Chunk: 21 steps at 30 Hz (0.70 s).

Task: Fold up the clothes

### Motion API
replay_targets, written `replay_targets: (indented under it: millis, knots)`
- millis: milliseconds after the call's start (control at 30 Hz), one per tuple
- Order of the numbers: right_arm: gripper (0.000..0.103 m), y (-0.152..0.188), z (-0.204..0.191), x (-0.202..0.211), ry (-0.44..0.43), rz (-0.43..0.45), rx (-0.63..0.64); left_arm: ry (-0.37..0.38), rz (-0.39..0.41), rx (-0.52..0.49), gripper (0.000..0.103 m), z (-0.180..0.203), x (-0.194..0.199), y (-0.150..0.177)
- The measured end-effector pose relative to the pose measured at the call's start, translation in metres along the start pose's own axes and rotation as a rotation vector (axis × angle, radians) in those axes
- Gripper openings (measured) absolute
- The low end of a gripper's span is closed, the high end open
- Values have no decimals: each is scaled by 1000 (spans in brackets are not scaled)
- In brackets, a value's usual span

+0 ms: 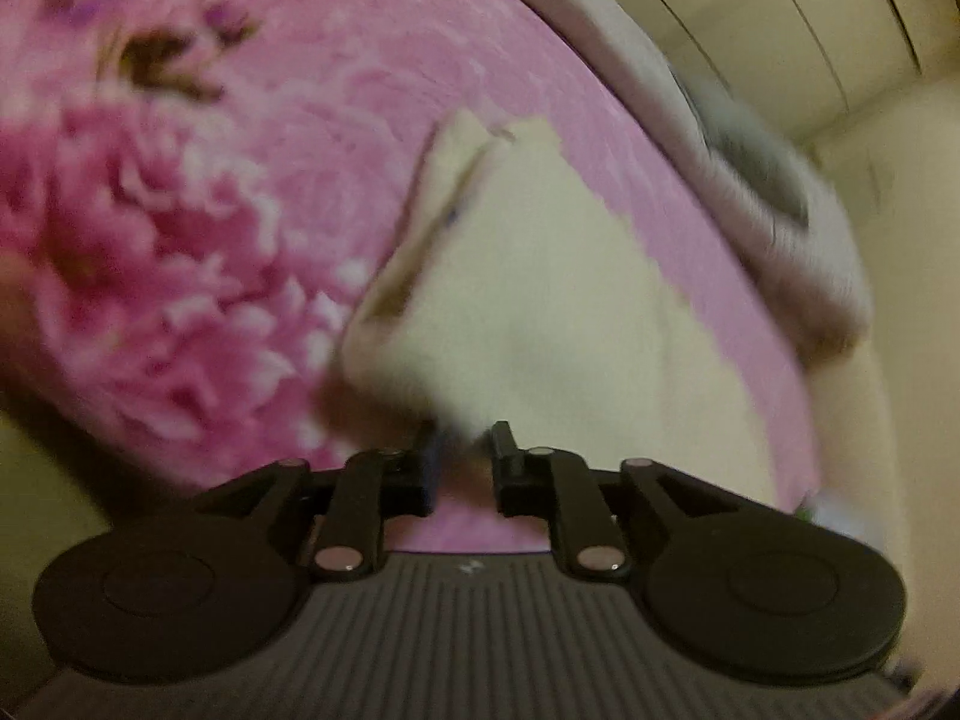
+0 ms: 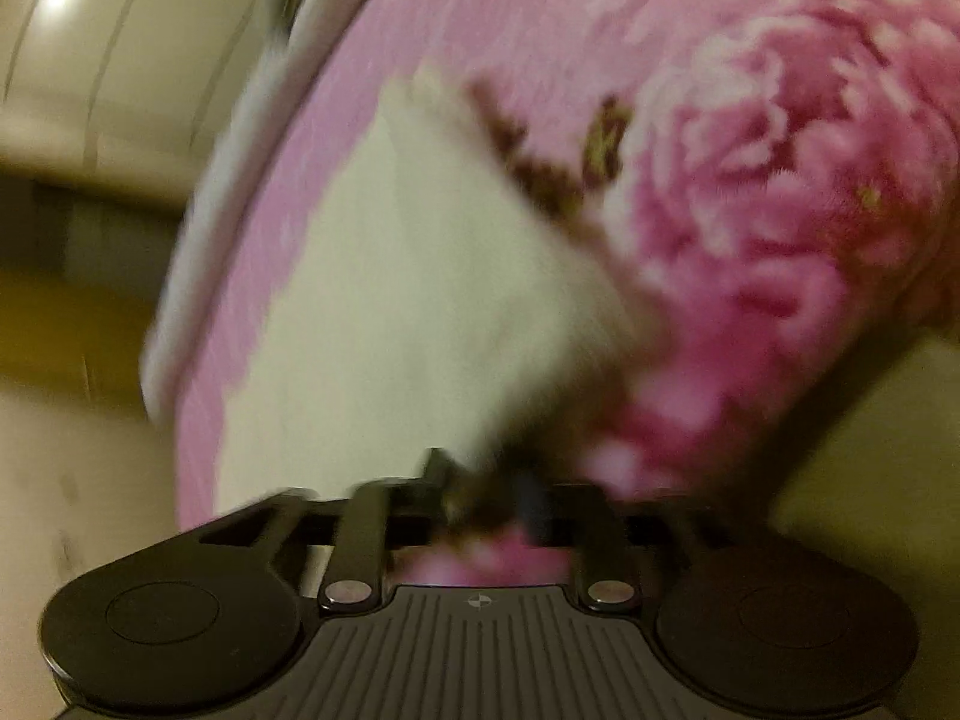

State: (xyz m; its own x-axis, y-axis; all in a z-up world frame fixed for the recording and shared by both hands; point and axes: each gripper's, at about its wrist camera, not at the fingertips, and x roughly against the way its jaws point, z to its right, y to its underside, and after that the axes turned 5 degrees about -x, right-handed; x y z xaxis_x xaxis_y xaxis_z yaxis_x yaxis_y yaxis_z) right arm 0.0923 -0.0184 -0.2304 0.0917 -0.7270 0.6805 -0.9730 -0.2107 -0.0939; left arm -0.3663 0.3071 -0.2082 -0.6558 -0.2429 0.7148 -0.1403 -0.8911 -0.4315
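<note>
Tilting down, both grippers [image 1: 463,462] [image 2: 480,492] over cloth [image 1: 540,300]

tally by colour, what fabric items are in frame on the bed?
Cream garment: 1
Pink floral blanket: 1
Grey-white fuzzy item at the bed edge: 1, too blurred to identify
Total: 3

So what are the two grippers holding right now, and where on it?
The left hand-held gripper seems to pinch the near edge of the cream cloth on the pink blanket. The right hand-held gripper is at its near corner; too blurred to tell.
</note>
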Motion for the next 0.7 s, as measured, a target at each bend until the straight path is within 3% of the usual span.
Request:
replay_targets:
  millis: [67,133,200,267,433,600,700]
  knots:
    - [48,-4,-9,18,60,4,113,-24,0,-101,17,13,20,-12]
    - [49,-13,-21,39,112,64,219,-28,33,-172,31,26,35,-27]
    - [49,-30,-30,56,96,148,261,-31,69,-243,45,40,37,-46]
    - [49,-51,-40,58,69,204,291,-35,81,-316,47,57,23,-68]
    - [49,-104,-84,8,98,238,449,-70,8,-419,47,86,-52,-126]
    - [49,-148,-102,-55,136,200,533,-173,-42,-430,47,77,-118,-168]
    - [49,-163,-109,-85,148,174,586,-183,-68,-409,47,65,-143,-185]
